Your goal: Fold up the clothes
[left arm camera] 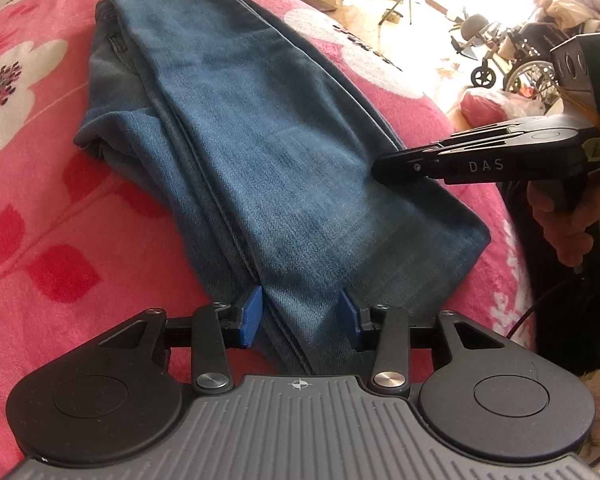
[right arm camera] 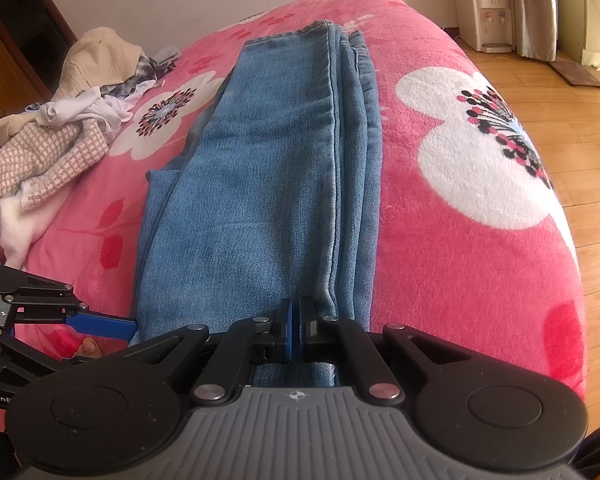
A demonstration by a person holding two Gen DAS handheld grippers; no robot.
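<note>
Blue jeans lie folded lengthwise on a pink flowered blanket; they also show in the right wrist view. My left gripper is open, its blue pads straddling the jeans' near edge. My right gripper is shut at the jeans' near end, over the denim; whether cloth is pinched between the pads is not visible. In the left wrist view the right gripper comes in from the right over the jeans' edge. The left gripper's blue finger shows at the lower left of the right wrist view.
A heap of loose clothes lies at the bed's far left. The blanket drops off to a wooden floor on the right. A water dispenser stands by the wall. A wheelchair stands beyond the bed.
</note>
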